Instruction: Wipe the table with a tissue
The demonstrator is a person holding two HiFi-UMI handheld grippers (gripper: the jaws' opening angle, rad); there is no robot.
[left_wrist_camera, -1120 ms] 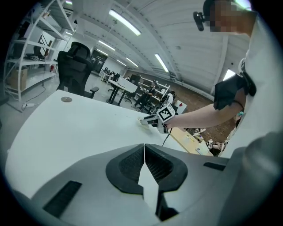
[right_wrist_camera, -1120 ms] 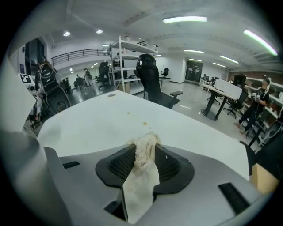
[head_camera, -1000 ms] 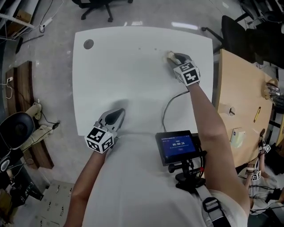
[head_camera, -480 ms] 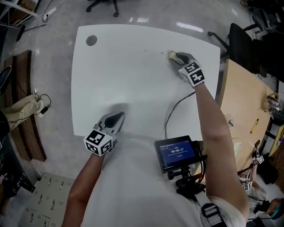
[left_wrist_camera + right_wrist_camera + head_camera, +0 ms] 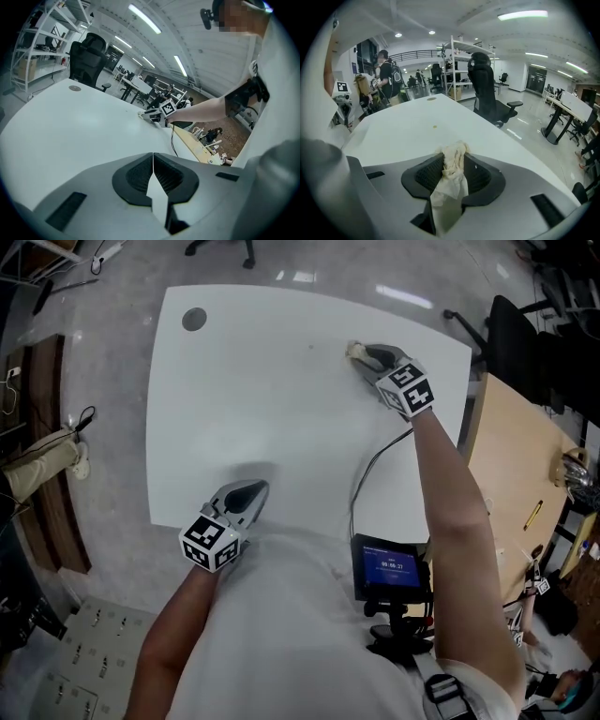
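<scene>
Slid slightly across the far side of the table point(image 5: 244, 399): right gripper point(image 5: 361, 354), jaws clamped on crumpled tissue point(image 5: 353, 350), nearing a speck point(image 5: 434, 126). Left gripper point(image 5: 251, 491) parked, jaws closed, empty. Wiping apparently under way.

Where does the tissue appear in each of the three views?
Head view: the tissue is at the tip of the right gripper, upper right on the table.
Left gripper view: the tissue is a tiny pale bit at the right gripper, mid-distance.
Right gripper view: the tissue is clamped between the jaws, lower centre.
Shared landmark: the round grey cap near the table's corner.
</scene>
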